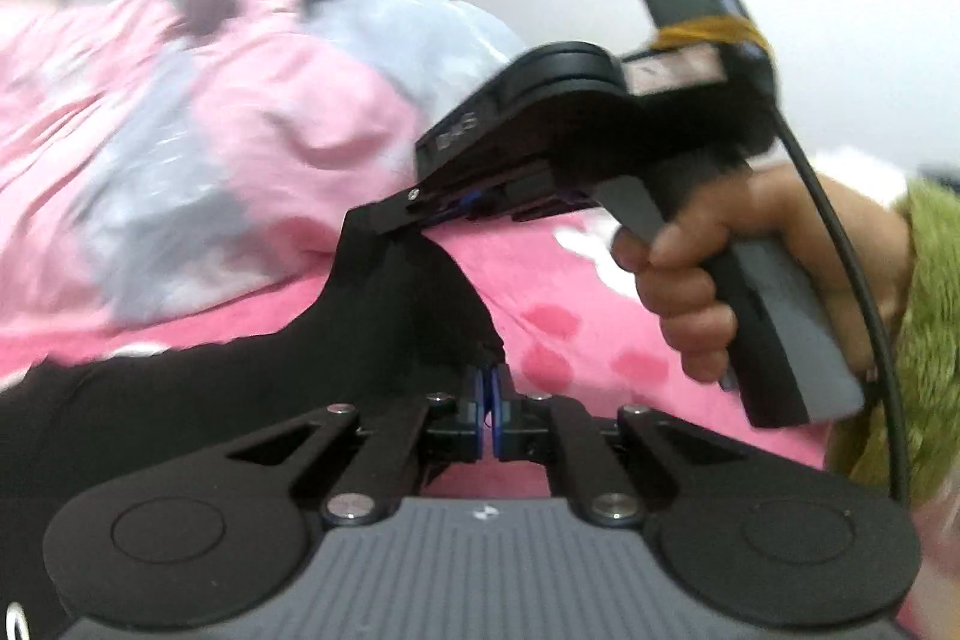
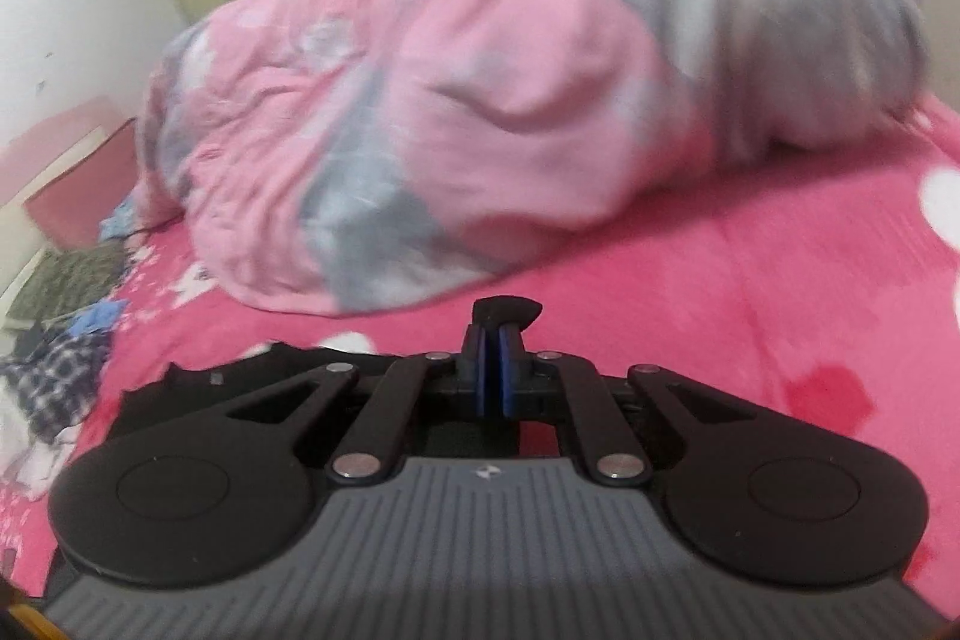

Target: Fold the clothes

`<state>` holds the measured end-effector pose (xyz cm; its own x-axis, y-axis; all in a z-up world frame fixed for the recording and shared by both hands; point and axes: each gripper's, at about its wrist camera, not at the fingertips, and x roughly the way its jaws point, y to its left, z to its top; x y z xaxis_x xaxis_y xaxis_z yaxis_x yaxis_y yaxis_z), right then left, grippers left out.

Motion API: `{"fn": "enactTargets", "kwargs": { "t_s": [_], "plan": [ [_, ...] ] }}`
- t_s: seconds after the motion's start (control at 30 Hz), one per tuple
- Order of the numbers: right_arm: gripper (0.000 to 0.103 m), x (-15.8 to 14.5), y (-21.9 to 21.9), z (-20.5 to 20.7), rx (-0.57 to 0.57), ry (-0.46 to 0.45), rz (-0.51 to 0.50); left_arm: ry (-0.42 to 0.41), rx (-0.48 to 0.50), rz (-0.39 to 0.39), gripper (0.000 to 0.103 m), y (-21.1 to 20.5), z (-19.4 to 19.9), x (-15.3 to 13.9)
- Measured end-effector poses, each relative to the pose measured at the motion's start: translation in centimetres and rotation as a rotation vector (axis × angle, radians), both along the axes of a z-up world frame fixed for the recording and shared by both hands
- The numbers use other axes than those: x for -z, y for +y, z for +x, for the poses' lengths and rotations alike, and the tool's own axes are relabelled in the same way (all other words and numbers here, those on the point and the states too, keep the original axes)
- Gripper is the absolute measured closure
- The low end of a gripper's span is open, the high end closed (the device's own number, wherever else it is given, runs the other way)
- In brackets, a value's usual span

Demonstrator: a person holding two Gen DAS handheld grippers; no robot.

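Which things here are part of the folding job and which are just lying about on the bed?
In use:
black garment, pinched in both tongs
left tongs
right tongs
person's hand on the right handle

Lying about:
pink and grey quilt, heaped behind
pink bedsheet
plaid cloth and small blue cloths at the bed's edge

The pink bedsheet [image 2: 750, 280] lies bare ahead and to the right of the right gripper [image 2: 492, 346], open for passing. A rumpled pink-and-grey quilt [image 2: 480, 100] heaps up beyond, blocking the far side. Loose clothes [image 2: 66, 352] crowd the left edge. The black garment [image 1: 240, 400] hangs stretched between both grippers.
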<state>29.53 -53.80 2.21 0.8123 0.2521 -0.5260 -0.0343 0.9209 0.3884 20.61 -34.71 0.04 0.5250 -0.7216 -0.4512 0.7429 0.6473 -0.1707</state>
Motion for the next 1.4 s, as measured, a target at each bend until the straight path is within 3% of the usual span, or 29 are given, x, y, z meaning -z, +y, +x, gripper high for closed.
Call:
{"fn": "enactTargets", "kwargs": {
  "t_s": [0.17,0.3,0.4,0.5,0.63,0.83,0.9,1.0,1.13,1.2,1.4],
  "plan": [
    [0.100,-3.1,6.6,1.4,-0.123,-0.015,-0.050,0.118,-0.135,-0.141,0.100,6.1,1.2,-1.4],
    [0.099,-2.4,12.5,3.5,-0.222,0.030,-0.062,0.239,-0.238,-0.170,0.098,11.2,2.2,-1.0],
    [0.093,-1.1,16.5,5.0,-0.276,0.080,-0.041,0.377,-0.300,-0.213,0.081,15.8,3.4,0.3],
    [0.087,-0.4,17.9,4.4,-0.284,0.102,0.032,0.468,-0.363,-0.269,0.079,20.5,4.1,0.9],
    [0.086,-2.6,15.1,0.4,-0.235,0.043,0.207,0.440,-0.417,-0.315,0.079,25.6,3.9,-0.8],
    [0.084,-9.4,8.7,-12.1,-0.175,-0.086,0.399,0.390,-0.436,-0.332,0.079,29.7,3.3,-3.5],
    [0.084,-12.0,7.6,-17.2,-0.180,-0.157,0.428,0.374,-0.433,-0.322,0.078,30.5,3.1,-4.2],
    [0.072,-15.5,7.7,-23.7,-0.223,-0.251,0.424,0.361,-0.428,-0.284,0.072,30.5,3.2,-4.8],
    [0.061,-15.2,10.4,-25.5,-0.278,-0.232,0.350,0.359,-0.408,-0.225,0.067,28.7,4.2,-4.3],
    [0.060,-12.4,12.9,-23.6,-0.296,-0.169,0.251,0.365,-0.396,-0.196,0.066,27.6,5.0,-3.8],
    [0.061,-2.4,20.2,-16.6,-0.325,-0.111,-0.252,0.391,-0.370,-0.089,0.066,23.2,9.3,-0.5]
  ]
}}
